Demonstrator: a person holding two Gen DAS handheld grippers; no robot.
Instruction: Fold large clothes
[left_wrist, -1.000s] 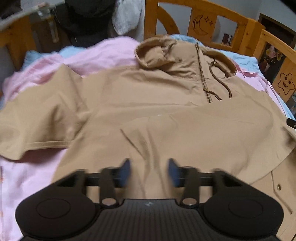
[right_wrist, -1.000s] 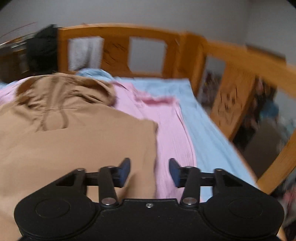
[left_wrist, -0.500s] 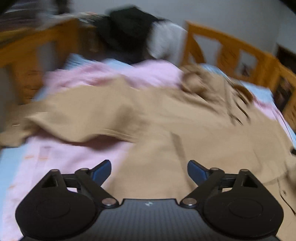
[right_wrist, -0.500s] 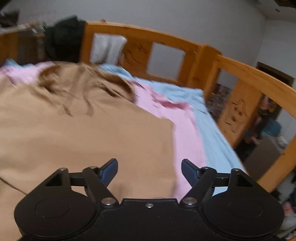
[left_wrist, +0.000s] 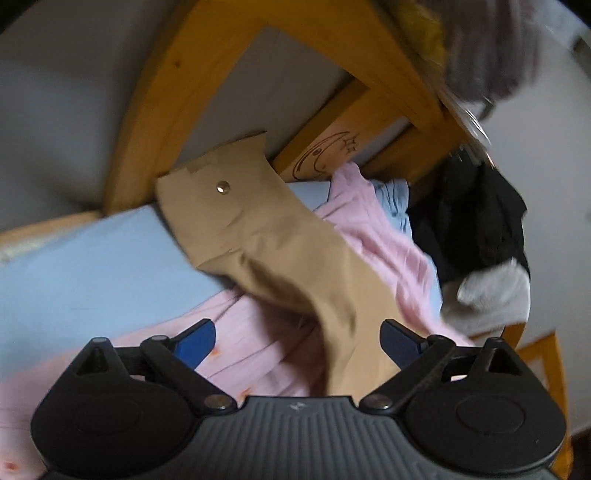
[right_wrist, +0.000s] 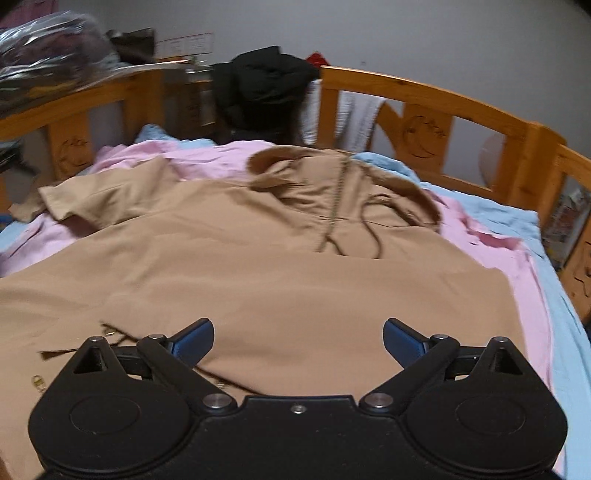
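A large tan hooded jacket (right_wrist: 277, 266) lies spread face up on the bed, its hood (right_wrist: 314, 173) and zipper at the far end. My right gripper (right_wrist: 298, 339) hovers over its lower body; its jaws are opening wide and nothing is pinched between them. In the left wrist view, tilted by the gripper's roll, the jacket's sleeve (left_wrist: 280, 240) stretches toward the rail, its cuff snap (left_wrist: 222, 187) showing. My left gripper (left_wrist: 297, 338) stands open. The sleeve runs between its fingers, closer to the right one, and the pads do not press on it.
A pink sheet (right_wrist: 207, 158) over a blue sheet (right_wrist: 517, 229) covers the bed. Wooden rails (right_wrist: 424, 92) with carved moons enclose it on the far and both lateral sides. Black clothing (right_wrist: 266, 85) hangs over the far rail. The rail (left_wrist: 207, 74) is close behind the cuff.
Both grippers' jaws spread from half closed to wide. The left view swung and rolled from the jacket's body to its sleeve at the rail. The right view swung left from the jacket's right edge.
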